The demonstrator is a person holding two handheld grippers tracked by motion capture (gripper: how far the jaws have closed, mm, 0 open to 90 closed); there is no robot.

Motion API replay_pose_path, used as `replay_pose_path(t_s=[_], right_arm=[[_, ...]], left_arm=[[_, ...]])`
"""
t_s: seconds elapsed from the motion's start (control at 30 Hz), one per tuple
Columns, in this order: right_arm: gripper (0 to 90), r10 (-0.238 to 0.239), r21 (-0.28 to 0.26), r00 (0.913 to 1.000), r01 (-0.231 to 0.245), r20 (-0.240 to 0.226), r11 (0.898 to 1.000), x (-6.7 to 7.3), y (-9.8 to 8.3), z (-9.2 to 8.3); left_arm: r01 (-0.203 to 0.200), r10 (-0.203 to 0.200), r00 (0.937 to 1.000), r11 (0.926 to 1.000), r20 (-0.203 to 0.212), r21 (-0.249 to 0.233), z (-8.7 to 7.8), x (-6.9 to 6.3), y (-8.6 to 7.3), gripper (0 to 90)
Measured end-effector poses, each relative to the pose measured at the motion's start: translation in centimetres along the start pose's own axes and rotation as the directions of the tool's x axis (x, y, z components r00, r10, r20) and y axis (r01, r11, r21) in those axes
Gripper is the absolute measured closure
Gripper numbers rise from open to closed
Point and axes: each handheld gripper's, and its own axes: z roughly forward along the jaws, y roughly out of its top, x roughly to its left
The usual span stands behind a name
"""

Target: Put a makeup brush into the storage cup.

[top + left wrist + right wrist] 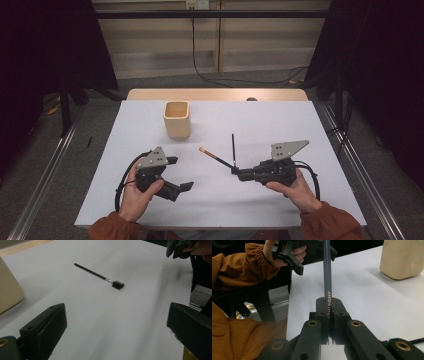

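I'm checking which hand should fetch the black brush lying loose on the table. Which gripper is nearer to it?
Right. The right gripper sits just below the black brush, holding another one; the left gripper is farther left.

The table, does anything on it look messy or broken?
Nothing looks broken or spilled. The beige cup stands upright and a thin black brush lies flat on the white table. The right tool is shut on a dark pencil. The left tool is open.

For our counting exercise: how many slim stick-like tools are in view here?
2. One pencil is clamped in the right gripper; one black comb-tipped brush lies on the table beside it. The cup could hide more.
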Motion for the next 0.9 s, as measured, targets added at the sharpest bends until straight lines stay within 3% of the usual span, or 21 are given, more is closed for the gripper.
replay_pose_path(t_s=[0.13,0.33,0.47,0.7,0.9], right_arm=[[86.0,-0.006,-0.001,1.0,0.006,-0.004,1.0,0.1,0.0,0.1],[86.0,-0.017,0.002,0.9998,0.017,-0.008,1.0,0.4,-0.1,0.4],[86.0,-0.019,-0.013,0.9997,0.019,-0.011,1.0,0.4,0.0,0.4],[86.0,-0.018,-0.023,0.9998,0.018,-0.008,1.0,0.3,-0.1,0.4],[86.0,-0.032,-0.029,0.9995,0.032,0.0,0.999,0.3,-0.1,0.5]], left_arm=[[-0.003,0.003,1.0,0.9998,0.005,-0.018,0.0,-0.1,-0.1,2.7],[-0.001,0.001,1.0,0.9966,0.001,-0.083,0.3,-0.5,-0.2,2.5],[-0.015,0.011,0.9997,0.9854,-0.02,-0.17,0.5,-0.9,-0.1,3.0],[-0.004,0.001,0.9999,0.9753,-0.014,-0.221,1.3,-1.5,0.4,3.2],[0.001,0.008,0.9993,0.9672,0.035,-0.254,2.4,-2.0,1.3,3.6]])
